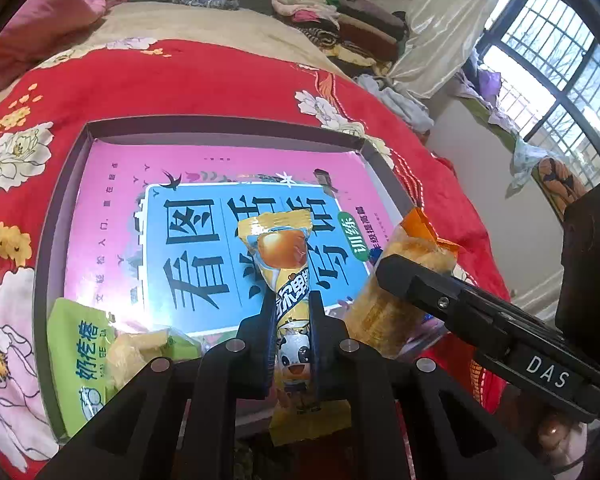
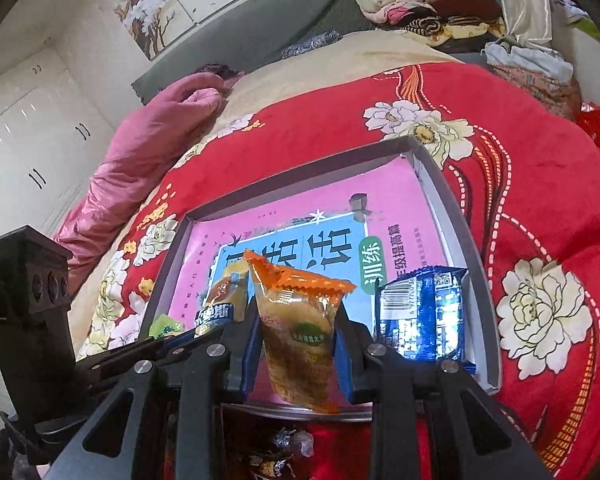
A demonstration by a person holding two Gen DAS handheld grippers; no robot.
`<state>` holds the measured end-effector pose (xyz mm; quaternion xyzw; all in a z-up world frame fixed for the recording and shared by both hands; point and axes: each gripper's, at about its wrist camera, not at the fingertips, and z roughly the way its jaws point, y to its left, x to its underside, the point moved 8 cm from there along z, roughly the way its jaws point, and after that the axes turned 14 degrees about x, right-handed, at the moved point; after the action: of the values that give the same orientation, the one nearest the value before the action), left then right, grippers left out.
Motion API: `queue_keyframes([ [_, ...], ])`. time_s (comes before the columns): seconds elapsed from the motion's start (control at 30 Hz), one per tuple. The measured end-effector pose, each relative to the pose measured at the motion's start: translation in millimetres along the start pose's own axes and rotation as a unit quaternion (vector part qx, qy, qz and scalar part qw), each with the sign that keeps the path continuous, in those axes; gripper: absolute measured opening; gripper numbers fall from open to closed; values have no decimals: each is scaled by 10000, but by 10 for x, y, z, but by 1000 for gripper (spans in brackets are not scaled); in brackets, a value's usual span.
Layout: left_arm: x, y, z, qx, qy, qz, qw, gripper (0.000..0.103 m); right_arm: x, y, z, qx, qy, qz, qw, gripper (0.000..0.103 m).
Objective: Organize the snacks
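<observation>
The left gripper (image 1: 290, 344) was clamped on a long yellow snack packet (image 1: 290, 280) printed with a brown bun and a cartoon cow, held above the near edge of a shallow grey box (image 1: 220, 126). The right gripper (image 2: 298, 350) was clamped on a clear packet with an orange top (image 2: 300, 316), showing a pale cake inside, also over the box's near edge. The box lay on a red flowered blanket (image 1: 204, 80) and held a pink book (image 1: 112, 184) with a blue panel. Only the left view showed a green packet (image 1: 80, 352) in the box's near left corner. Only the right view showed a blue packet (image 2: 424, 312) standing against the box's right wall.
</observation>
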<state>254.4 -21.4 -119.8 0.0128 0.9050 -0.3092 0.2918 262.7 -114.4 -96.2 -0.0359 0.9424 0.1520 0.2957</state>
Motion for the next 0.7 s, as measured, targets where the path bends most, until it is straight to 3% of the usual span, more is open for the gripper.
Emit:
queue_keyframes([
  [0.47,-73,112,-22,-73,-305,-55,9995,14,58,-31,179,72,212,67,9997,32],
  [0.7,-62,146,37,-128,-236,-44,9996,14,150,29,192,111,291,-65,9995,33],
])
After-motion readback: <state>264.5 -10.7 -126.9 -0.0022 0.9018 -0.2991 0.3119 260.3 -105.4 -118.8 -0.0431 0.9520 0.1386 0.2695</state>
